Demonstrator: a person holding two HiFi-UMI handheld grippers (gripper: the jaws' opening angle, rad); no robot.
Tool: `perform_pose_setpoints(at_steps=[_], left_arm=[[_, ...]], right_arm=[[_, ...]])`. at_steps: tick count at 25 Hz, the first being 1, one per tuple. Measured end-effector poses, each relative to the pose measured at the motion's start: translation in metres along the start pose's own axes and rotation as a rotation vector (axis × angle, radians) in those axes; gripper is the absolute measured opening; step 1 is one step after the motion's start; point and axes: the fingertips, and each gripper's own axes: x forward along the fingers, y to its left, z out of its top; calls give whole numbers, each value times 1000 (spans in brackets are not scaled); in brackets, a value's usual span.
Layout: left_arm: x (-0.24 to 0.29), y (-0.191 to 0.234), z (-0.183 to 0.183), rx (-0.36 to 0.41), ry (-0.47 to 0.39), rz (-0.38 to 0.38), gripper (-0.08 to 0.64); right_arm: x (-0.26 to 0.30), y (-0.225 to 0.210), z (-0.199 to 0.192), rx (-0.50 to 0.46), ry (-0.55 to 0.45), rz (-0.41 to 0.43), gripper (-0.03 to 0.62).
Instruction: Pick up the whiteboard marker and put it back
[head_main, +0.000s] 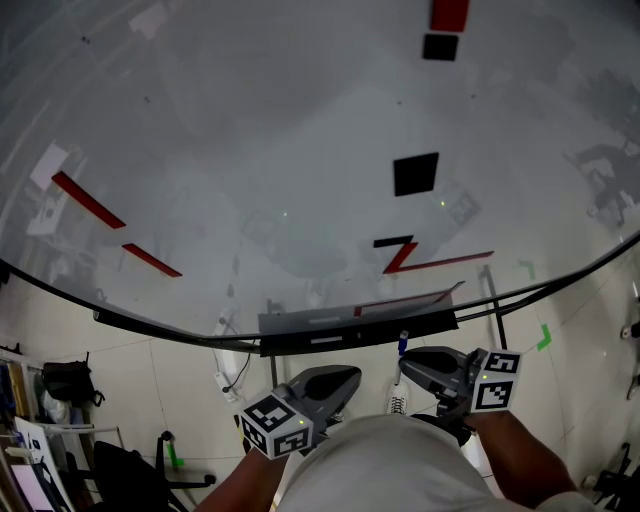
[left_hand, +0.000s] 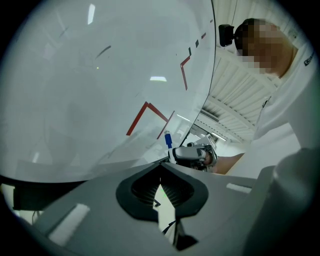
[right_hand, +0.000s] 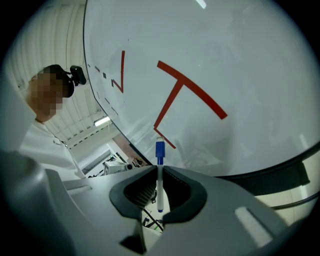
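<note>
At the far left of the whiteboard (head_main: 250, 150) run two slanted red strokes (head_main: 88, 200). Below the board's lower edge, left of centre, the left gripper (head_main: 350, 374) points up at the board; in the left gripper view (left_hand: 161, 167) its jaws are pressed together at the tips with nothing between them. Between the grippers and the board sits a dark strip (head_main: 350, 325), possibly the board's ledge, though the head view is too warped to be sure. Just to the right, the right gripper (head_main: 406, 362) is clamped on the whiteboard marker (head_main: 403, 345). The marker (right_hand: 160, 187) stands upright between the jaws, its blue cap (right_hand: 159, 149) poking above them, near the board. Above it hangs a black square (head_main: 415, 173).
</note>
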Motion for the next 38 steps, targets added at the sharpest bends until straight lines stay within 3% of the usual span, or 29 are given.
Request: perform_pose_setpoints(at_steps=[19, 21, 25, 31, 38], left_arm=[[-4, 11, -4, -5, 21, 43, 17], [-5, 13, -5, -9, 23, 51, 17], [-7, 21, -8, -26, 27, 80, 17], [-6, 20, -7, -26, 27, 75, 17], [-6, 21, -8, -29, 30, 73, 17]], right_arm=[[4, -2, 0, -63, 31, -30, 37], [5, -4, -2, -121, 63, -66, 37], [7, -16, -16, -356, 201, -186, 37], [10, -21, -19, -479, 274, -219, 37], [14, -27, -19, -796, 394, -298, 37]])
